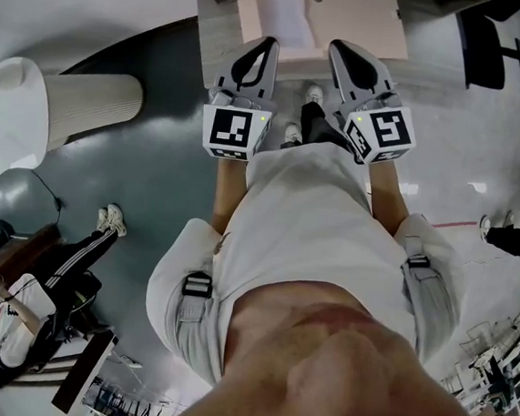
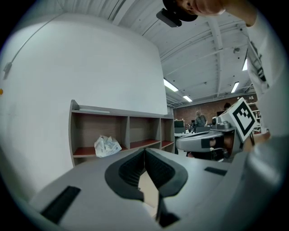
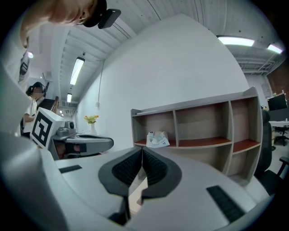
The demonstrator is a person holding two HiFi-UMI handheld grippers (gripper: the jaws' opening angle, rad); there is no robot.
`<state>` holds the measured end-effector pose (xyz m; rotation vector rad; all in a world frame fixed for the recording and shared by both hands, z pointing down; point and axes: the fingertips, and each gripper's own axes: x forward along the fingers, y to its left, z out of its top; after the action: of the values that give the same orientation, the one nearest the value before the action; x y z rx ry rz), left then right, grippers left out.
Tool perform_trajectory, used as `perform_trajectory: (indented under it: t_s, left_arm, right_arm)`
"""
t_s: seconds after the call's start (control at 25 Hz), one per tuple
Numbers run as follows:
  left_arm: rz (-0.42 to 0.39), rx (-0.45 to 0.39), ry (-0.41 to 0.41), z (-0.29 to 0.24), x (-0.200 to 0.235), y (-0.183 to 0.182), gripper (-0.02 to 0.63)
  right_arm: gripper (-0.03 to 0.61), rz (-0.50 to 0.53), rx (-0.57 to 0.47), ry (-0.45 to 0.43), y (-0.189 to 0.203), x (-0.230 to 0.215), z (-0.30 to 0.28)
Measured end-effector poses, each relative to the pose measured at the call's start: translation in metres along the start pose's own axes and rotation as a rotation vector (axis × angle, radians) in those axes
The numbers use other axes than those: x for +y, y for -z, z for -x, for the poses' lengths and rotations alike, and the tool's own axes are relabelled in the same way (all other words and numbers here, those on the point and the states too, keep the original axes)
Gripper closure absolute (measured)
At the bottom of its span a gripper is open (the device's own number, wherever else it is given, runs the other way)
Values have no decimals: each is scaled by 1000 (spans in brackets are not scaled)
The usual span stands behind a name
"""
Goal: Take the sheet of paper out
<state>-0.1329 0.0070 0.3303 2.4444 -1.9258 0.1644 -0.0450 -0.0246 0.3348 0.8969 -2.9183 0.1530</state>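
Grey left gripper [image 1: 265, 46], right gripper [image 1: 341, 48], parallel, closed

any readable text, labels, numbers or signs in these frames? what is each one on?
No words or numbers can be read in any view.
Left marker cube: black-and-white square code pattern, no text.
Right marker cube: the same kind of pattern, no text.
White bag on the shelf: faint print, too blurred to read.
White top of the person at lower left: small dark mark, too small to read.
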Motion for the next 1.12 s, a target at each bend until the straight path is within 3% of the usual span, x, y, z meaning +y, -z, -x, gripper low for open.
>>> perform_trajectory:
  t_s: [0.52, 1.12]
  left_arm:
    - [-3, 30, -61, -64, 38, 1, 591]
    - [2, 106, -106, -133, 47, 29, 591]
  right_arm:
    - [557, -1, 13, -76, -12, -51, -67]
    - [557, -58, 85, -144, 22, -113, -114]
